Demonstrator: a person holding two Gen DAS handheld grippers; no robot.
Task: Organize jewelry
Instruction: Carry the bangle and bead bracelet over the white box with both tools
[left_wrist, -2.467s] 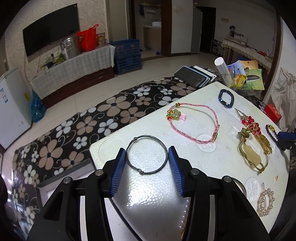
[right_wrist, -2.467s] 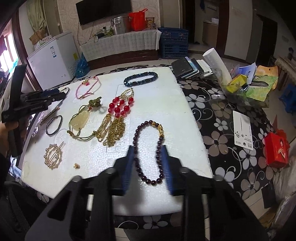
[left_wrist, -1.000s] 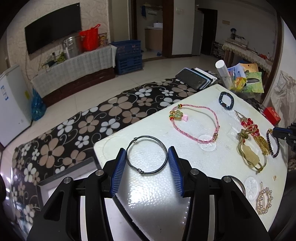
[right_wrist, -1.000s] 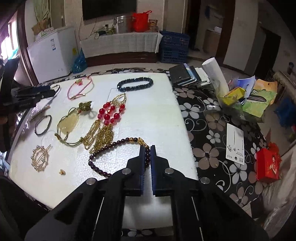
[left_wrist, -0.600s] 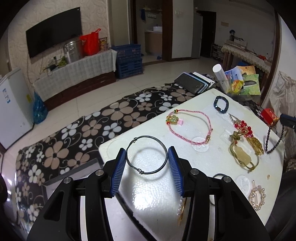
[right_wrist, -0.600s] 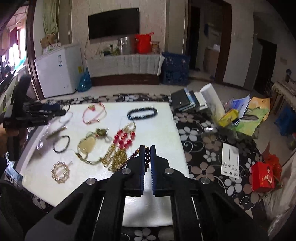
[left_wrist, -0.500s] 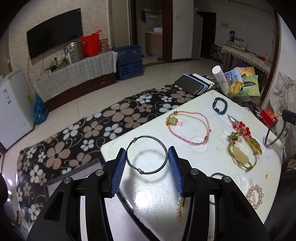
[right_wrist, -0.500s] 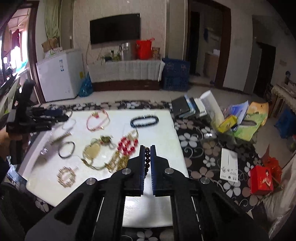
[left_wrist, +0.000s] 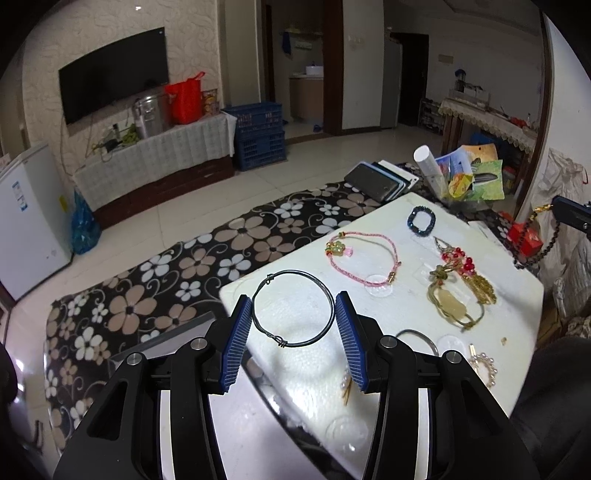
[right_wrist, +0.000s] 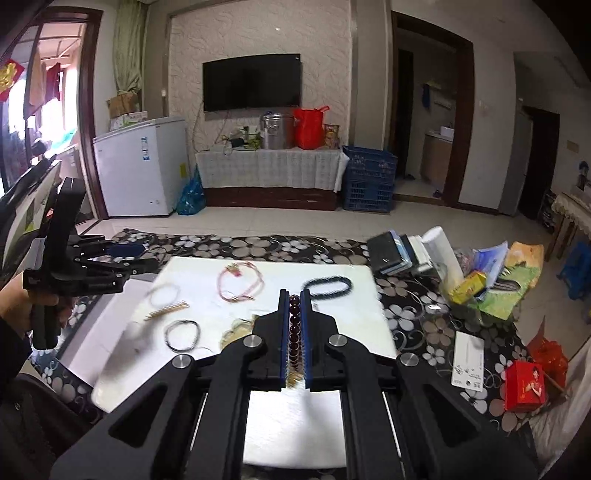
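Left claw (left_wrist: 293, 325) holds a dark wire bangle (left_wrist: 293, 308) between its blue pads (left_wrist: 236, 339), the ring spanning the gap and raised above the near left corner of the white foam counter (left_wrist: 517, 295). Right claw (right_wrist: 294, 325) is closed on a strand of dark red beads (right_wrist: 293, 328), which runs along the narrow slit between its pads; in the left wrist view the same bracelet hangs from that claw off the counter's right edge.

On the counter lie a pink cord bracelet (left_wrist: 360, 260) near the far left edge, a dark blue bead bracelet (left_wrist: 421, 220) at the far corner, a red-bead and gold-chain piece (left_wrist: 465, 269) beside a pale stone pendant on green cord (left_wrist: 450, 302), a thin dark hoop (left_wrist: 417, 338) and a pearl hair clip (left_wrist: 482, 365) toward the near edge. A gold comb-like pin (right_wrist: 166, 310) lies near the left edge.
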